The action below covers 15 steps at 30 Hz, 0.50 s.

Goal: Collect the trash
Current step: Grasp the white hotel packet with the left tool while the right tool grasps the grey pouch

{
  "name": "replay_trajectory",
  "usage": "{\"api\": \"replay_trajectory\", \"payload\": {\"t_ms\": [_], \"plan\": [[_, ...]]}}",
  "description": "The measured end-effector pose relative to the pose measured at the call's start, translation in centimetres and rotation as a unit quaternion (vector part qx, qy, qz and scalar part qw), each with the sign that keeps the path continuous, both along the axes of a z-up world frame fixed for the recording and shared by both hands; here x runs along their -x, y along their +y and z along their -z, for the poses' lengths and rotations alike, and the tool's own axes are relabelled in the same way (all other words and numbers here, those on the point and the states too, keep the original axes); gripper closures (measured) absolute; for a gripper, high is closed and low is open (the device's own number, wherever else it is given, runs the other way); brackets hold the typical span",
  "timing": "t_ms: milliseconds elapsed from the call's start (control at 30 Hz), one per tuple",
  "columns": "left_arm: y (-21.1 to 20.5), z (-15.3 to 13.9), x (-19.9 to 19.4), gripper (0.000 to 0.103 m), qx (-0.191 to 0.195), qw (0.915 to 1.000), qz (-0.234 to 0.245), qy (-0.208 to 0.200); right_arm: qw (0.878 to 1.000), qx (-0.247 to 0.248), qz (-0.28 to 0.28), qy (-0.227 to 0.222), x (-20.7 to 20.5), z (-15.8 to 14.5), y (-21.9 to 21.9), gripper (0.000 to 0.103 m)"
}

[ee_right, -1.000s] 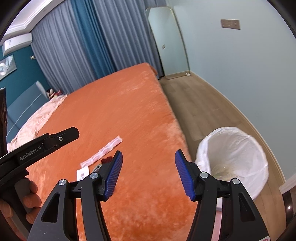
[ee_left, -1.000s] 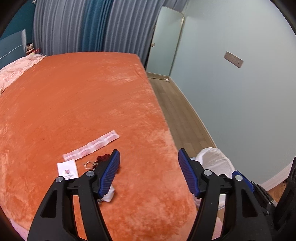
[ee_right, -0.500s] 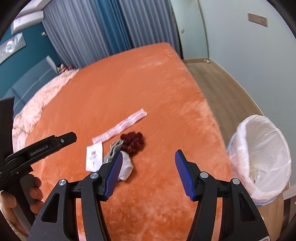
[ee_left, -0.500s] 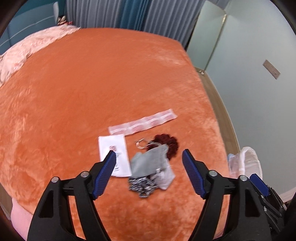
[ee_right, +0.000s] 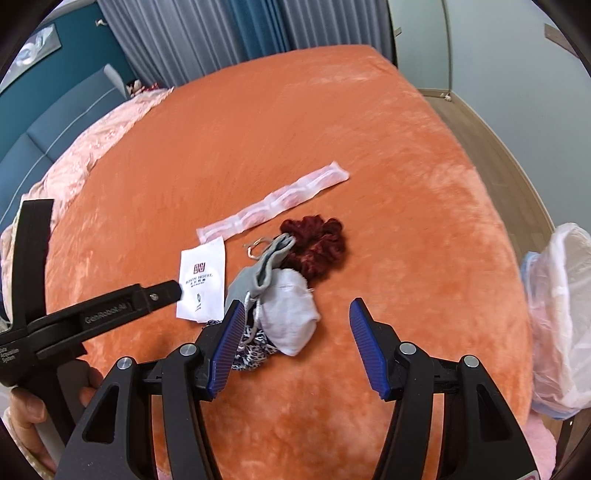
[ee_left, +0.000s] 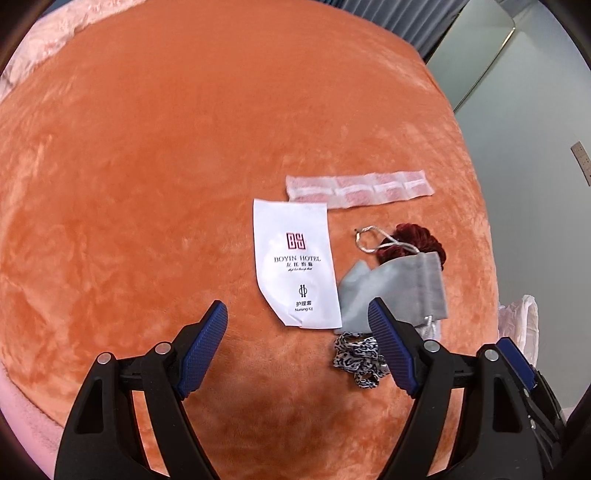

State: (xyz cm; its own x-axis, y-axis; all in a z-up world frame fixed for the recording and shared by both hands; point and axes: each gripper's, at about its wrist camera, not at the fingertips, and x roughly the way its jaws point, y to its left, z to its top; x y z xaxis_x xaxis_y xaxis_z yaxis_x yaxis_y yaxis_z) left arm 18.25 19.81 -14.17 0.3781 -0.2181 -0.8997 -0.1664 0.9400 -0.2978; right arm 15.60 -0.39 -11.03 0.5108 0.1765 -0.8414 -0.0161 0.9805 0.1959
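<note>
Orange bedspread (ee_left: 147, 184) carries a long sachet strip (ee_left: 360, 187) lying crosswise beyond both empty, open tools (ee_left: 297, 334) (ee_right: 297, 332).

Lined bin (ee_right: 561, 317) cut by frame edge

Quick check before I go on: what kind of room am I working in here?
Most likely a hotel bedroom. A wide bed with an orange plush blanket fills the view, a white sachet on it reads "Boyin Hotel", and floor-length curtains hang behind. A lined trash bin stands beside the bed.
</note>
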Motion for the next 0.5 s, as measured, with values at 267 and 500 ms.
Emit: {"api": "replay_trajectory", "payload": {"t_ms": [267, 500], "plan": [[-0.4, 3.3, -2.3, 0.047, 0.026, 0.9990, 0.002, 0.037, 1.000, 0.007, -0.026, 0.003, -2.0, 0.9, 2.1, 0.047], [-0.5, 4.9, -3.5, 0.064, 0.048, 0.9968, -0.011, 0.063, 0.998, 0.020, -0.051, 0.018, -3.7, 2.2, 3.7, 0.085]]}}
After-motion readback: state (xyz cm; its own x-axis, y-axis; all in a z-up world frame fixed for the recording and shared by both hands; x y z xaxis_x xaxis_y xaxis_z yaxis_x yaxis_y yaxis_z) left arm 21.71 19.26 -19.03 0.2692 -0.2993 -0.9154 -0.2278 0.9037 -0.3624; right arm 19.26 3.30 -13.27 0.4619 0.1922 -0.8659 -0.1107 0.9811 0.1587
